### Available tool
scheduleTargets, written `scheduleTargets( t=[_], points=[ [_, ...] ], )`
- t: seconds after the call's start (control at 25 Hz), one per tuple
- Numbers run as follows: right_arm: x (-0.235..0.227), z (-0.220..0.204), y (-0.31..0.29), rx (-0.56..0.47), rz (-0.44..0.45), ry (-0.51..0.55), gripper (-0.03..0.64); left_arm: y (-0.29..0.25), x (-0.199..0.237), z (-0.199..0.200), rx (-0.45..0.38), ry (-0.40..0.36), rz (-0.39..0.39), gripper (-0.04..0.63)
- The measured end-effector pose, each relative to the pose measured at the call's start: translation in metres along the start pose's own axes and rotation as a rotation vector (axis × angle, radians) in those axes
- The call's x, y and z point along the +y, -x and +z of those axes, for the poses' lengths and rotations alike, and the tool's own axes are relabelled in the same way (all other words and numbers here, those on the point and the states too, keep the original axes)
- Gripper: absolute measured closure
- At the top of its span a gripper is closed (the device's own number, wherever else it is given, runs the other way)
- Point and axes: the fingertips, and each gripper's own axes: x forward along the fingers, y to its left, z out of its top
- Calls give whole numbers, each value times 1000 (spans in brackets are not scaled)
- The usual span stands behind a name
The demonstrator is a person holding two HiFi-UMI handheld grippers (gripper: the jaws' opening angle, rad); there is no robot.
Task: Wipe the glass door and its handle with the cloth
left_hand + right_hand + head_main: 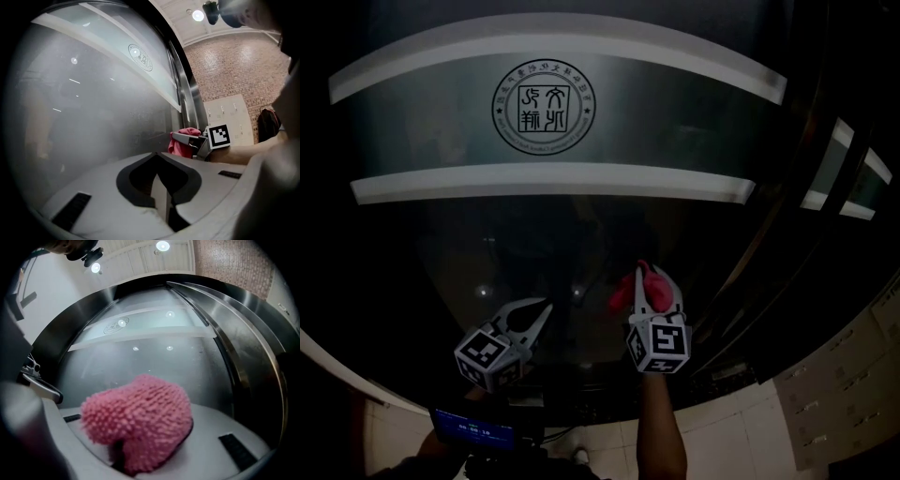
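Note:
The dark glass door [581, 234] fills the head view, crossed by two frosted bands, with a round seal [544, 101] between them. My right gripper [643, 283] is shut on a fluffy pink cloth [623, 292] and holds it against the lower part of the glass. That cloth [140, 418] covers the jaws in the right gripper view, with the pane just beyond it. To its left, my left gripper [546, 307] points at the glass, shut and holding nothing. Its fingers [140, 164] meet along a seam, and the cloth [180, 143] shows beyond them. No separate door handle stands out clearly.
Steel frame strips [234, 357] run along the right side of the pane. White lockers [853, 375] stand at the right on a pale tiled floor [741, 431]. A brick wall [234, 65] rises behind them. A small lit screen [473, 429] sits low at the bottom left.

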Motion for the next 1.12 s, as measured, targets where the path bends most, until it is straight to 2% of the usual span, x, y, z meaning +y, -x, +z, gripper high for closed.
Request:
scheduleTargets(
  t=[0.28,0.48,0.72,0.92,1.12],
  points=[
    [5,1,1,9,-2,11,558,-6,-12,7,7,9,-36,594],
    [35,5,17,8,-13,-2,557,5,-8,6,4,3,-78,594],
    [79,18,55,3,-51,-27,557,15,-23,6,15,22,-184,594],
    [77,25,106,-6,-144,-19,557,9,-65,-4,33,18,-313,594],
    [37,38,171,4,-249,-41,557,-12,-145,-15,65,6,-452,594]
  ],
)
